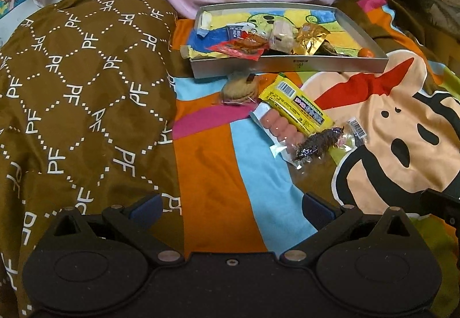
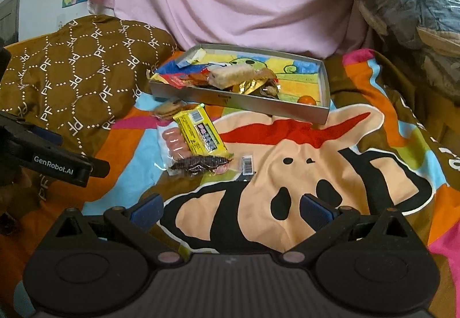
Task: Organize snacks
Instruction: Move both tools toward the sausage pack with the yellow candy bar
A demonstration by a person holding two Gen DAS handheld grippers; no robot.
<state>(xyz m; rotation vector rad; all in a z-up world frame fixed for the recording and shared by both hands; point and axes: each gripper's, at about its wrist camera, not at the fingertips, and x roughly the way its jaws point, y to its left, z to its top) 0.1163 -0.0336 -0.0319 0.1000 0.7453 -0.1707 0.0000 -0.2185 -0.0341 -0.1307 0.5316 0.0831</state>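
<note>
Holding both tools over a bed sheet with a cartoon face print; my left tool has its jaws spread wide with nothing between them, and my right tool is the same, wide apart and empty. A grey tray sits on the sheet at the far side, already carrying several snacks: a red packet, a pale wrapped bar, a gold wrapper and a small orange ball in its near right corner. Just in front of the tray, on the sheet, lies a wrapped cookie. Beside it a yellow packet rests partly on a clear pack of pink sausages, with a dark wrapped snack touching their near end. A brown patterned pillow lies to the left.
</note>
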